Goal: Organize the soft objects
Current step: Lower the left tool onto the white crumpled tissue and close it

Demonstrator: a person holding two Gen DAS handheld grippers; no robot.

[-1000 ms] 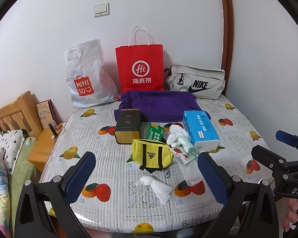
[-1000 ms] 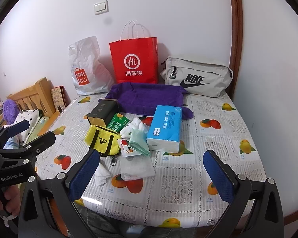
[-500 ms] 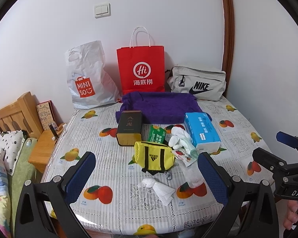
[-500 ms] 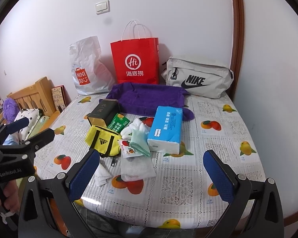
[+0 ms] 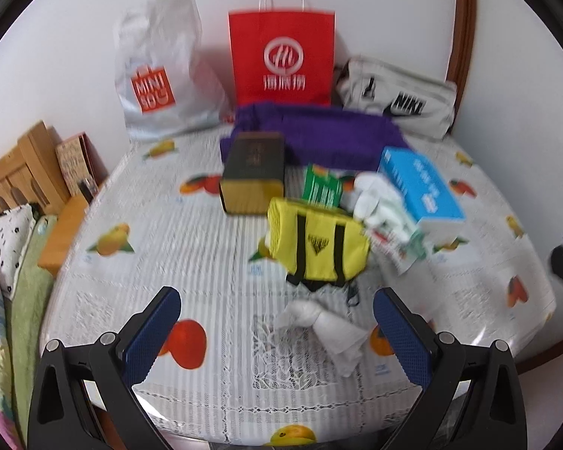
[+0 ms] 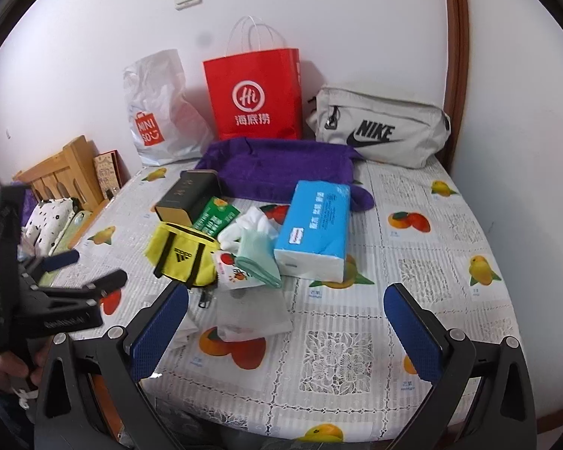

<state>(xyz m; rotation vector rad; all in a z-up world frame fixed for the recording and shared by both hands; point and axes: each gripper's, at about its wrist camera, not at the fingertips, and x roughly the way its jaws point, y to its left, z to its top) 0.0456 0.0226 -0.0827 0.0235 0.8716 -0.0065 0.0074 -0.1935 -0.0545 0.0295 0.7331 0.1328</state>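
A pile of things lies mid-table: a yellow Adidas bag (image 5: 319, 242) (image 6: 185, 253), a knotted white cloth (image 5: 326, 328), white and pale green gloves (image 6: 255, 240), a blue tissue pack (image 6: 315, 228) (image 5: 420, 187), a green packet (image 6: 216, 217), a dark box (image 5: 253, 170) and a purple towel (image 6: 281, 167) (image 5: 319, 131). My left gripper (image 5: 281, 332) is open and empty, low over the near edge, just short of the white cloth. My right gripper (image 6: 287, 328) is open and empty above the near edge, right of the pile.
A white Miniso bag (image 6: 161, 112), a red paper bag (image 6: 253, 97) and a grey Nike pouch (image 6: 379, 129) stand against the back wall. A wooden headboard (image 5: 18, 172) and bedding lie left of the table. The tablecloth (image 6: 431, 262) has a fruit print.
My left gripper has moved forward and down toward the pile, so the yellow bag and white cloth look larger. My right gripper has hardly moved.
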